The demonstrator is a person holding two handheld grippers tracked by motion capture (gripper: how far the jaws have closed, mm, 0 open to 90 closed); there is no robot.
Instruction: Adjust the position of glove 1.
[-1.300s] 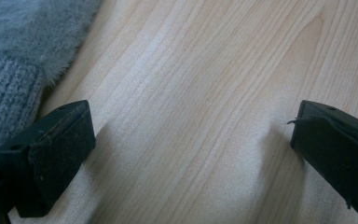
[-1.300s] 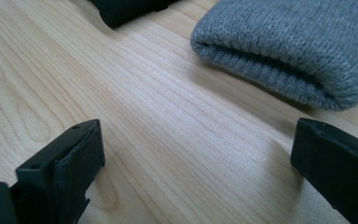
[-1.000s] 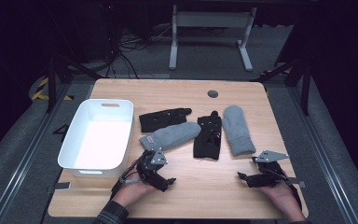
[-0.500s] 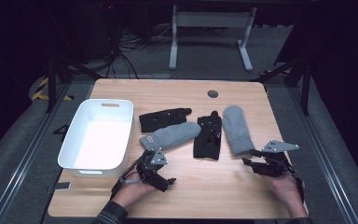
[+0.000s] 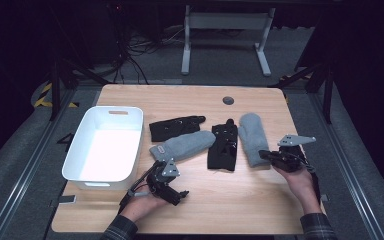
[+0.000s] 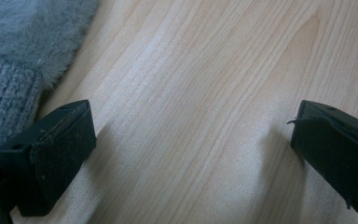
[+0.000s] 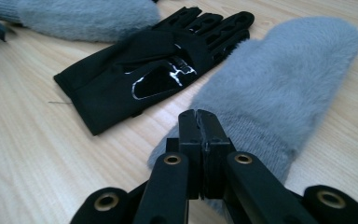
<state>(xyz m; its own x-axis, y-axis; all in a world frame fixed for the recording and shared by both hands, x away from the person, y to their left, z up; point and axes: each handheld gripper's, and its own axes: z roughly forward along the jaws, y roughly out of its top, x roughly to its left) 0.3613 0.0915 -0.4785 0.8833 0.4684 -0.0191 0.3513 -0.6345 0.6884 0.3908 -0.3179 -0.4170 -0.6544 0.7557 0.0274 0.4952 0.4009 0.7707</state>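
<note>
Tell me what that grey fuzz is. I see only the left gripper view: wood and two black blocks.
Observer: It's the left mitten, lying on the table beside your open left gripper.
Operator: Is there a second one?
Observer: Yes, the right mitten lies past a black glove.
Operator: What's the other gripper doing?
Observer: The right gripper, jaws shut, points at the right mitten's cuff.

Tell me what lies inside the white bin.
The white bin shows a bare white floor in the high view, nothing lying in it. Its near wall hides a thin strip of that floor.
</note>
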